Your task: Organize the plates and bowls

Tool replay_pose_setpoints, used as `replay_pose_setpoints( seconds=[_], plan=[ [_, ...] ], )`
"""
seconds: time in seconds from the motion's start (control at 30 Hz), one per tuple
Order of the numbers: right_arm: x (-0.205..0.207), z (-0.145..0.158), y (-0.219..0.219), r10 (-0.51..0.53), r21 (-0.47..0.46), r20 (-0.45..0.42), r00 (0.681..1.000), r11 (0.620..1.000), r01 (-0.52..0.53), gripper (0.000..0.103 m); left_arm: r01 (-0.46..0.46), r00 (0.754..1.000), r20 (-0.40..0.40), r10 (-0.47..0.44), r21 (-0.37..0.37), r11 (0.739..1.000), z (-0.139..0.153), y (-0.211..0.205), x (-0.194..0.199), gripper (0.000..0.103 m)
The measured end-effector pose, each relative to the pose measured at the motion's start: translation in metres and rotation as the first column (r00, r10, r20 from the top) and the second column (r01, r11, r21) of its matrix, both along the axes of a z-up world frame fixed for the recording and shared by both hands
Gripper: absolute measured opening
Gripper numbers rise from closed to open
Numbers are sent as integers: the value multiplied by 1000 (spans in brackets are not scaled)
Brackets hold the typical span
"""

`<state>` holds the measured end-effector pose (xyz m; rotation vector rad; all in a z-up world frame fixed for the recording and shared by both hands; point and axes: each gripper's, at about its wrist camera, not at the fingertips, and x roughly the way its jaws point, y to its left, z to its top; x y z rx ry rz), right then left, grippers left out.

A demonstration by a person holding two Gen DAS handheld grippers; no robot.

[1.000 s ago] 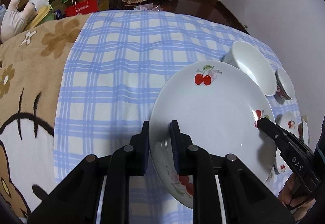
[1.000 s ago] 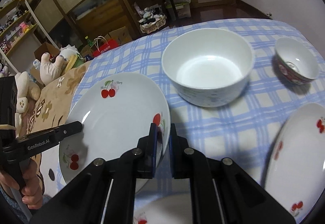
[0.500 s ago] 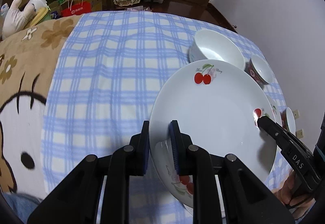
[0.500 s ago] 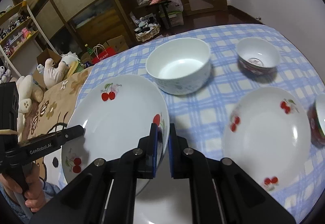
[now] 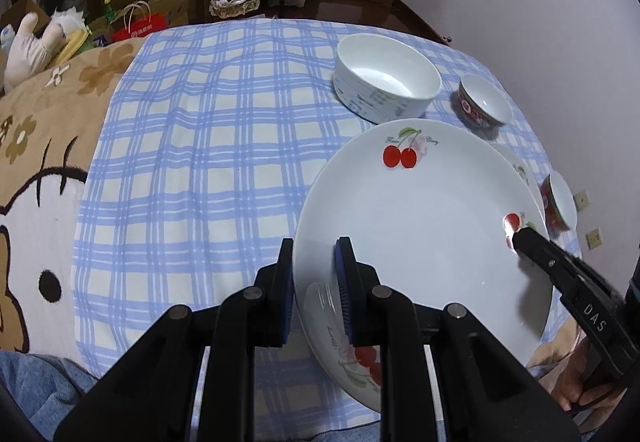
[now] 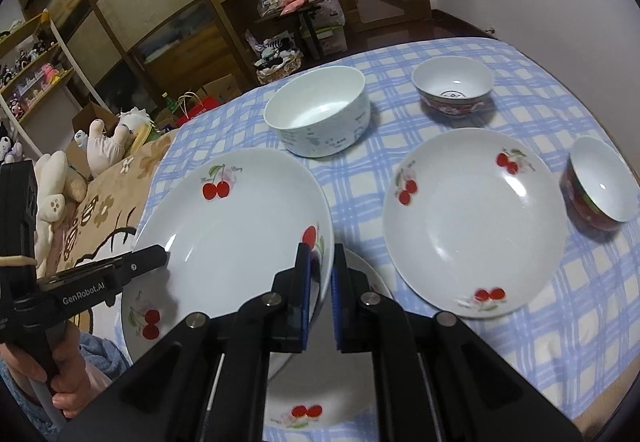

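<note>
A white plate with red cherries [image 5: 420, 226] hangs above the blue checked cloth [image 5: 208, 145], held from both sides. My left gripper [image 5: 316, 246] is shut on its left rim; my right gripper [image 6: 318, 250] is shut on its right rim [image 6: 326, 226]. A second cherry plate [image 6: 476, 226] lies on the cloth to the right. A third cherry plate [image 6: 320, 394] lies beneath the held one near the front edge. Behind stand a large white bowl [image 6: 316, 113] and a small red-patterned bowl [image 6: 452, 89]; another red bowl [image 6: 596, 185] sits far right.
A brown cartoon blanket [image 5: 36, 161] covers the surface left of the cloth, with plush toys [image 6: 104, 145] at its far end. Wooden shelves [image 6: 160, 1], a red bag [image 5: 138, 27] and a cluttered stand are behind. A wall [image 5: 540, 1] runs along the right.
Both grippers have drawn back toward the near edge and risen slightly with the plate between them. The bowls have receded, and the second plate has come fully into the right wrist view.
</note>
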<state>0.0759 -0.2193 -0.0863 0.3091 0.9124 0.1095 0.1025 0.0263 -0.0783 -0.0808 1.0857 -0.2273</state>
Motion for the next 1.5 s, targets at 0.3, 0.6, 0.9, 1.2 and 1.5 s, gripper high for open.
replay_pose_setpoints(
  seconds=[0.3, 0.6, 0.9, 1.2, 1.5],
  plan=[
    [-19, -16, -13, -28, 19, -30, 999, 999, 29, 10, 32, 999, -24, -31, 29, 999, -14, -16, -13, 20],
    [-18, -36, -22, -43, 42, -66, 997, 998, 46, 10, 52, 993, -105, -48, 38, 998, -39, -24, -7, 20],
    [-15, -57, -25, -50, 45, -113, 992, 997, 56, 9, 83, 984, -166, -65, 103, 991, -62, -35, -2, 20],
    [-16, -71, -21, -41, 31, -152, 988, 998, 46, 9, 82, 984, -171, -58, 137, 987, -66, -36, 0, 20],
    [-17, -77, -18, -38, 5, -163, 986, 999, 39, 10, 86, 972, -228, -52, 146, 986, -77, -36, 1, 20]
  ],
)
